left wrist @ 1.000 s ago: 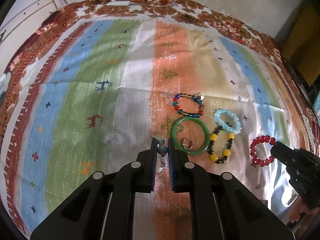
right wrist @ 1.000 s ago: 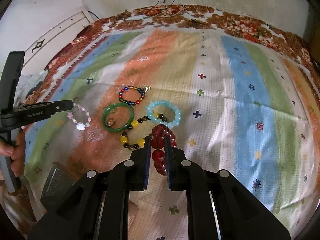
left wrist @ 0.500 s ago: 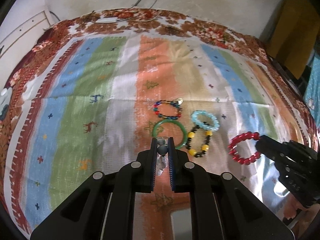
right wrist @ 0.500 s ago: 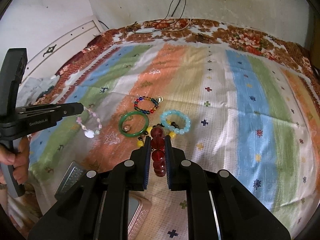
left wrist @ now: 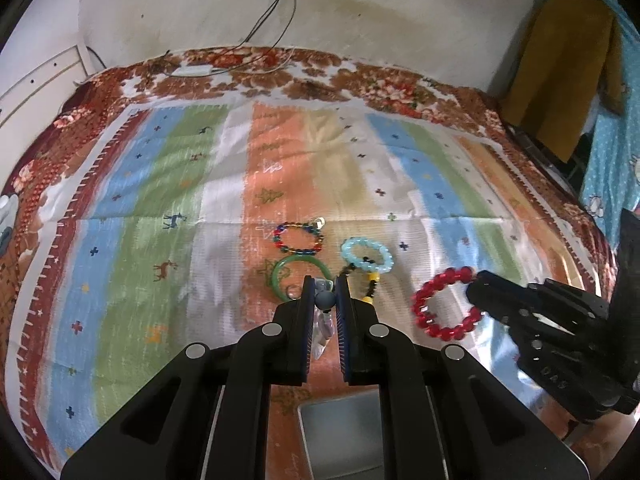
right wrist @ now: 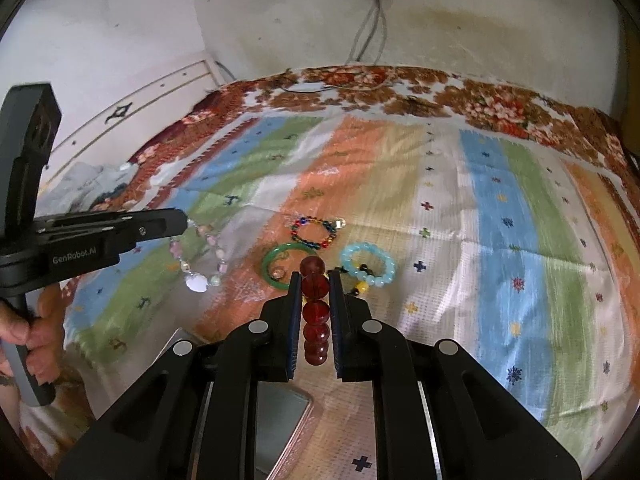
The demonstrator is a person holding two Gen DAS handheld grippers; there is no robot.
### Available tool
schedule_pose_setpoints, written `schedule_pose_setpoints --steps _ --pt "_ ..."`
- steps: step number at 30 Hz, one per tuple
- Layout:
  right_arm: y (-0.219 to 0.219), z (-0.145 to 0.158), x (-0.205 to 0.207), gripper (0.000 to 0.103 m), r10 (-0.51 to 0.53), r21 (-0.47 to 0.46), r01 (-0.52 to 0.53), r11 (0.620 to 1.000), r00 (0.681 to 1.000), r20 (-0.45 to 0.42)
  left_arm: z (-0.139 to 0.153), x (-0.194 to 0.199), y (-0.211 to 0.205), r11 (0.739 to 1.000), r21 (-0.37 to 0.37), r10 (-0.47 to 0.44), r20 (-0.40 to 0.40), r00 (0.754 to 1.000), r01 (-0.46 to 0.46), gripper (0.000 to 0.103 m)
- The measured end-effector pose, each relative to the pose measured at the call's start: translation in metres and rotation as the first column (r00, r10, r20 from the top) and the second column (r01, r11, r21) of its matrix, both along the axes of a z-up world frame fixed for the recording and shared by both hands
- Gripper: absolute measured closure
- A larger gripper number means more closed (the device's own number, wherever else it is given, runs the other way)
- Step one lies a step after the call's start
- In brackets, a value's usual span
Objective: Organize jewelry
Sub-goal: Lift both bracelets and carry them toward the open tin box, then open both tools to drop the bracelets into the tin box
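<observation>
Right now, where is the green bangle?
The green bangle lies on the striped cloth, just below the rainbow bead bracelet and left of the light blue one. In the left wrist view it sits just past the gripper tips.

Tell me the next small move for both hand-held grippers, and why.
Probably carry both bracelets back over the tray and lower them in. The left hand-held gripper is shut on the pale bracelet, the right hand-held gripper on the red bracelet; both hang clear of the cloth, and the tray lies just beneath the grippers.
</observation>
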State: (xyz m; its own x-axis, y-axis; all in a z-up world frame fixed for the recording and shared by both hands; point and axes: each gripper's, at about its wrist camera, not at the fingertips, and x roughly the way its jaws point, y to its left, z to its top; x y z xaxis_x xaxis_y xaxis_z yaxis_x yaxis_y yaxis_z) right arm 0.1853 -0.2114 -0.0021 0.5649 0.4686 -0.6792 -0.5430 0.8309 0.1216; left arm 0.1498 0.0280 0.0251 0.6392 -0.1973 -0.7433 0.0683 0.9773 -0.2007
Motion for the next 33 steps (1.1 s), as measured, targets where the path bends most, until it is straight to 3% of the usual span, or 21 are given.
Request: schedule_pose_setpoints --steps 7,18,33 --pt "0.001 0.010 -0.020 0.089 0.040 0.021 -0.041 0.999 0.998 0.050 0.008 -0.019 -0.006 1.000 -0.018 -0.021 0.036 0.999 0.021 0.093" --pt "-0.003 0.018 -0.043 0.089 0.078 0.056 -0.081 0.995 0.995 0.056 0.018 -0.047 -0.018 1.000 -0.014 -0.016 0.089 0.996 0.017 0.093" --pt "-0.007 0.009 -0.075 0.089 0.106 0.064 -0.107 0.992 0.994 0.014 0.006 -0.080 -0.031 0.998 0.004 -0.060 0.071 0.996 0.060 0.093"
